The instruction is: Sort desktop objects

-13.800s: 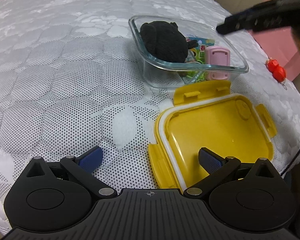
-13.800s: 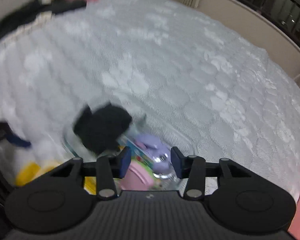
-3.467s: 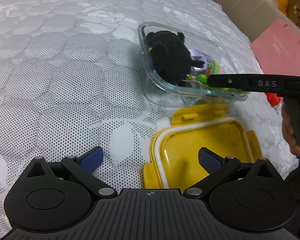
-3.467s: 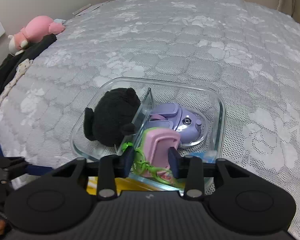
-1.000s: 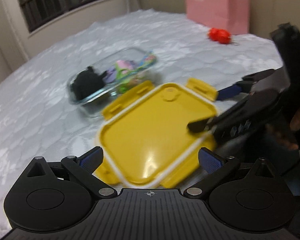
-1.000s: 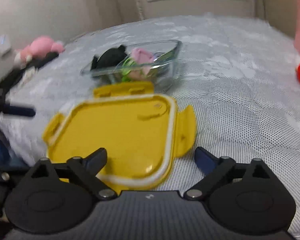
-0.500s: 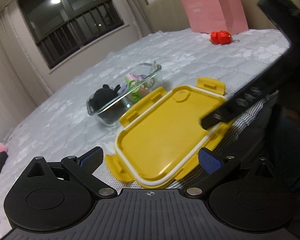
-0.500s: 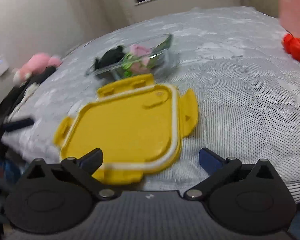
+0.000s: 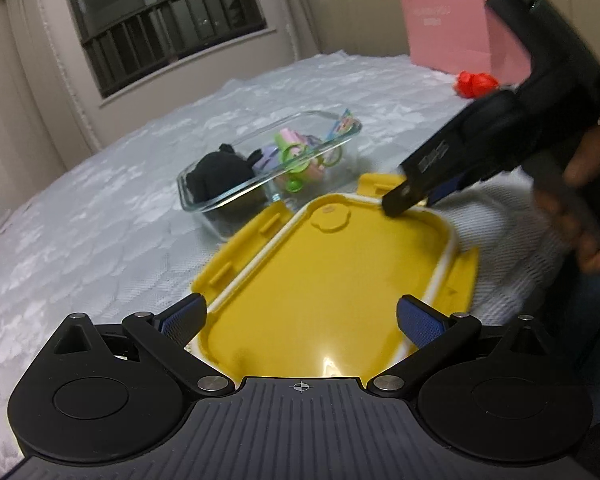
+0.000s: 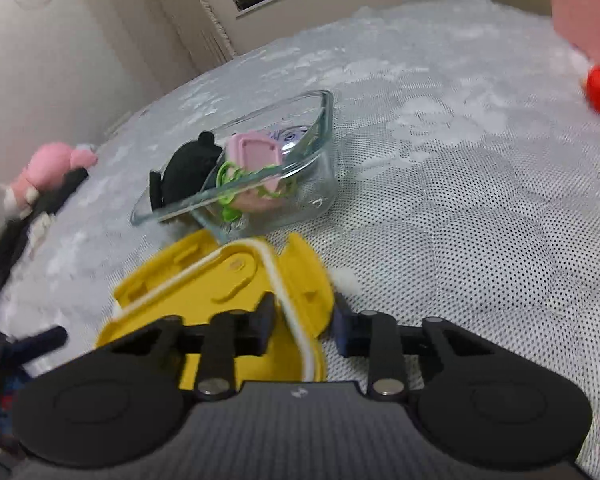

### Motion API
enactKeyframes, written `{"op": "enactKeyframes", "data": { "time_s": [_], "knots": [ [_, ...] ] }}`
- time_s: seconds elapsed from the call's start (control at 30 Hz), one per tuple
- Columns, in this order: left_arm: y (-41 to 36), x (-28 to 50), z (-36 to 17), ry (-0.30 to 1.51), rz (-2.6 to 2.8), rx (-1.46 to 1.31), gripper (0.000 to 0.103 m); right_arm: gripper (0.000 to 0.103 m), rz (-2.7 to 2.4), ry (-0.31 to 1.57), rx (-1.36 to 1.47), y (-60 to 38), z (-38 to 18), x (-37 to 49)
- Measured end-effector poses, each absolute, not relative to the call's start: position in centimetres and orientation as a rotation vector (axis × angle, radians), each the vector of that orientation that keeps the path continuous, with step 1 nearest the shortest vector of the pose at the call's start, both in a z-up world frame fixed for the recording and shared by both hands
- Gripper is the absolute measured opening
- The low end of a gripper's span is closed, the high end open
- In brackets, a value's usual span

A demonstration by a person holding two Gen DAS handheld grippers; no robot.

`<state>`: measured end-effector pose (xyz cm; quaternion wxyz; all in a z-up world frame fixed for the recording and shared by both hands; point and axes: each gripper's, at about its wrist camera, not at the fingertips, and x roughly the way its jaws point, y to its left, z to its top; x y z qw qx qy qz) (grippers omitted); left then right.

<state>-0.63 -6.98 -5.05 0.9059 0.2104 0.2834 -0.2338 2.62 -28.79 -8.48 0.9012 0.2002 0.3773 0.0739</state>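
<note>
A white quilted cover [image 10: 480,208] with a dotted hexagon weave spreads under everything. On it lies the glossy yellow plastic lid [image 9: 328,280], square with rounded corners, a white seal and side flaps, just before the clear glass container [image 10: 300,184] holding a black fuzzy toy [image 9: 220,172] and pastel trinkets. The left gripper [image 9: 300,320] hovers spread wide over the lid's near edge; the right gripper [image 10: 302,326] pinches the lid's rim.
</note>
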Motion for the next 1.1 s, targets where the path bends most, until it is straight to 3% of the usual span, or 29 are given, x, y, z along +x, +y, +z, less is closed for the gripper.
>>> {"op": "enactKeyframes", "data": {
  "time_s": [0.13,0.33,0.47,0.63,0.83,0.97,1.1],
  "knots": [
    [-6.9,1.1,-5.3,0.599,-0.476,0.421,0.103,0.051,0.157,0.716,0.292,-29.0,-7.8,2.9],
    [-6.7,3.7,-5.6,0.619,-0.465,0.401,0.103,0.055,0.108,0.553,0.202,-28.1,-6.6,3.9],
    [-6.7,5.8,-5.7,0.631,-0.448,0.390,0.103,0.056,0.124,0.590,0.144,-26.8,-7.1,6.6],
    [-6.5,9.3,-5.5,0.644,-0.397,0.385,0.103,0.073,0.178,0.636,0.142,-25.9,-8.0,8.8],
    [-5.6,13.2,-5.1,0.682,-0.416,0.293,0.103,0.073,0.172,0.625,0.129,-25.4,-8.1,10.5],
    [-5.6,16.0,-4.3,0.592,-0.274,0.375,0.103,0.074,0.175,0.640,0.117,-25.0,-8.0,13.0],
    [-4.2,18.3,-3.7,0.695,-0.326,0.259,0.103,0.074,0.177,0.660,0.108,-24.9,-7.9,14.8]
  ]
}}
